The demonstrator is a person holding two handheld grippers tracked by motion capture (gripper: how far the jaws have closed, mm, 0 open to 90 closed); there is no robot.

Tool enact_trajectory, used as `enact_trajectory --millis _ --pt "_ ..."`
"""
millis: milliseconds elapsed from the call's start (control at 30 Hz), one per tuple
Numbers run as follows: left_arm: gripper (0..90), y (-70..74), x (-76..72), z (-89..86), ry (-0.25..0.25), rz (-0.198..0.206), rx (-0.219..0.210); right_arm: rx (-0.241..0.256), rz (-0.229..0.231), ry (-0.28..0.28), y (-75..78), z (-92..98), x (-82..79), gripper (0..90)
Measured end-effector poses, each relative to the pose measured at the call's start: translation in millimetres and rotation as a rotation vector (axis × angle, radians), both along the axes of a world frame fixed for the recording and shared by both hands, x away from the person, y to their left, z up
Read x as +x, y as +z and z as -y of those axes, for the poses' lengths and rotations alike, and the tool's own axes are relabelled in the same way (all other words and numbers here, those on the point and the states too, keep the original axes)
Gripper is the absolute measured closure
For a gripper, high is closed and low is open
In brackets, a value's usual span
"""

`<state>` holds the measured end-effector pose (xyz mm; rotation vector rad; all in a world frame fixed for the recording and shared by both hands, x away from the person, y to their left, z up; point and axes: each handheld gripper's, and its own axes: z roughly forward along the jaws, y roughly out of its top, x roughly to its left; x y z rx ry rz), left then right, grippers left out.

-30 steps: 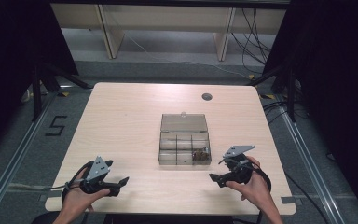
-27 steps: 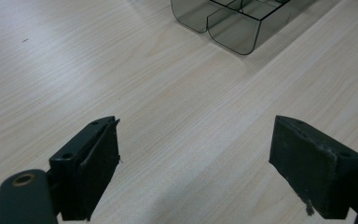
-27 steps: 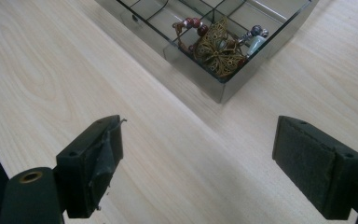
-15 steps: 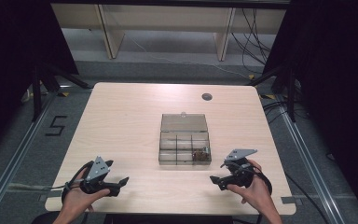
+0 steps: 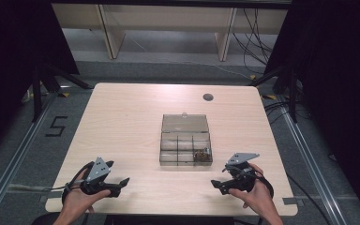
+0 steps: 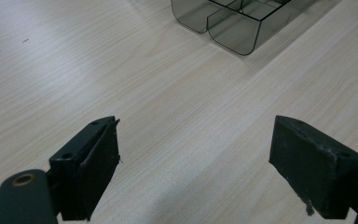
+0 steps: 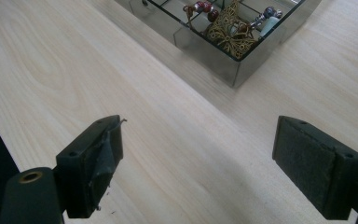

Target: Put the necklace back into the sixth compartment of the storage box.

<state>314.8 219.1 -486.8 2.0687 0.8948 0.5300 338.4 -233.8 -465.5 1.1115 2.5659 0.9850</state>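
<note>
A clear smoky plastic compartment box (image 5: 186,146) lies open at the table's middle, its lid (image 5: 185,123) folded back flat. Its near right compartment holds gold-coloured jewellery with beads (image 5: 200,155) (image 7: 233,29). My left gripper (image 5: 121,183) rests near the table's front left, held by a hand, open with nothing between its jaws (image 6: 193,172); the box corner (image 6: 235,23) lies ahead of it. My right gripper (image 5: 217,184) sits at the front right, open and holding nothing (image 7: 196,168), aimed at the box's near corner (image 7: 235,70).
The light wooden table (image 5: 122,122) has a round cable hole (image 5: 208,97) at the back right. Dark curtains flank both sides. Metal rails run on the floor by the table, and cables lie at the far right.
The right gripper has drawn back toward the table's front edge and dropped a little lower. The left gripper has stayed where it was.
</note>
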Motion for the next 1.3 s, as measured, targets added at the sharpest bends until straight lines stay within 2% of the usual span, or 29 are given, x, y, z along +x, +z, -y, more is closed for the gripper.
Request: enact_trajectory --millis 67,133,167,233,300,333,367,400,433,567,600,633,667,700,733,767,800,833,867,900,933,967,1000,1033,1100,1167,1200,1267,1300 --pt "15.2 0.0 0.0 0.0 0.0 0.0 0.001 0.018 -0.007 -0.013 -1.1 0.1 -2.6 17.0" --pt "15.1 0.4 0.0 -0.2 -0.003 0.005 0.007 0.006 -0.013 -0.005 -0.4 1.3 -2.9 17.0" --pt "15.2 0.0 -0.1 0.0 0.0 0.0 0.0 -0.003 -0.02 -0.024 -1.1 2.5 -4.9 17.0" --pt "15.2 0.1 -0.1 -0.1 -0.001 0.001 0.001 -0.003 -0.011 -0.015 -2.2 3.5 -4.6 17.0" --pt "15.1 0.1 -0.1 -0.1 -0.001 0.0 0.002 0.015 -0.016 -0.047 -4.4 4.3 -7.3 17.0" --pt "15.2 -0.1 -0.1 0.1 0.0 0.001 0.0 0.01 -0.016 -0.021 -3.8 6.0 -7.4 17.0" --pt "15.1 0.3 0.0 -0.1 -0.005 0.006 0.006 0.032 -0.005 -0.028 -5.8 5.4 -8.4 17.0" --pt "15.2 0.1 -0.2 0.2 -0.001 0.002 0.0 0.009 -0.011 -0.018 -4.5 7.4 -8.6 17.0" --pt "15.1 0.0 -0.1 0.3 0.0 0.001 -0.002 0.027 -0.01 -0.03 -6.0 6.7 -10.1 17.0" --pt "15.2 0.3 -0.1 0.0 -0.004 0.005 0.005 0.022 -0.013 -0.031 -6.8 9.5 -12.7 16.9" --pt "15.2 -0.1 -0.2 0.3 0.001 0.0 -0.003 0.022 -0.013 -0.031 -6.8 9.5 -12.7 16.9" --pt "15.1 -0.4 -0.5 1.2 0.004 0.0 -0.018 0.028 0.01 -0.034 -9.4 9.7 -12.7 16.9" --pt "15.1 -0.7 -0.7 1.9 0.004 0.0 -0.028 0.06 0.001 -0.058 -10.7 7.5 -14.9 16.9" --pt "15.2 -0.6 -1.0 2.3 0.009 0.003 -0.03 0.03 -0.002 -0.041 -8.7 10.4 -14.7 16.9" --pt "15.1 -0.2 -0.2 1.6 -0.004 0.012 -0.02 0.022 -0.009 -0.036 -7.8 11.3 -15.5 16.9" --pt "15.2 0.6 0.2 -0.1 -0.014 0.009 0.003 0.027 -0.013 -0.039 -8.1 11.4 -16.3 16.8" --pt "15.1 0.0 -0.5 0.5 -0.003 -0.004 -0.008 0.058 0.013 -0.038 -11.7 10.3 -16.1 16.9" --pt "15.2 0.0 -0.5 0.7 -0.001 -0.001 -0.01 0.032 -0.008 -0.04 -9.7 11.7 -18.2 16.9" --pt "15.2 -0.7 -0.7 2.0 0.005 0.0 -0.029 0.032 -0.008 -0.04 -9.7 11.7 -18.2 16.9" --pt "15.2 -0.1 -0.4 1.1 -0.004 0.003 -0.015 0.045 0.025 -0.037 -13.9 11.5 -18.6 16.8" --pt "15.2 0.4 0.0 0.4 -0.012 0.009 -0.003 0.047 -0.005 -0.053 -12.6 11.2 -20.6 16.8" --pt "15.1 0.4 0.0 0.4 -0.012 0.009 -0.003 0.037 -0.001 -0.043 -12.8 12.1 -20.8 16.8" --pt "15.2 0.0 -0.4 1.6 -0.002 0.013 -0.019 0.052 0.005 -0.051 -14.8 11.5 -21.4 16.8" --pt "15.2 0.0 -0.4 1.6 -0.002 0.013 -0.019 0.035 0.006 -0.035 -14.4 12.8 -21.5 16.8" --pt "15.2 1.0 -0.1 -0.1 -0.012 0.011 0.007 0.054 0.026 -0.041 -17.9 12.2 -22.7 16.8" --pt "15.2 1.0 -0.2 0.1 -0.012 0.011 0.007 0.049 0.024 -0.045 -18.4 12.3 -23.7 16.8" --pt "15.2 0.8 -0.3 0.5 -0.012 0.011 0.005 0.031 0.008 -0.039 -18.2 13.4 -25.7 16.8" --pt "15.1 0.8 -0.3 0.6 -0.011 0.011 0.005 0.051 0.026 -0.037 -20.6 12.8 -26.9 16.8" --pt "15.1 0.8 -0.3 0.6 -0.011 0.011 0.005 0.034 0.017 -0.033 -19.5 13.7 -27.7 16.8"
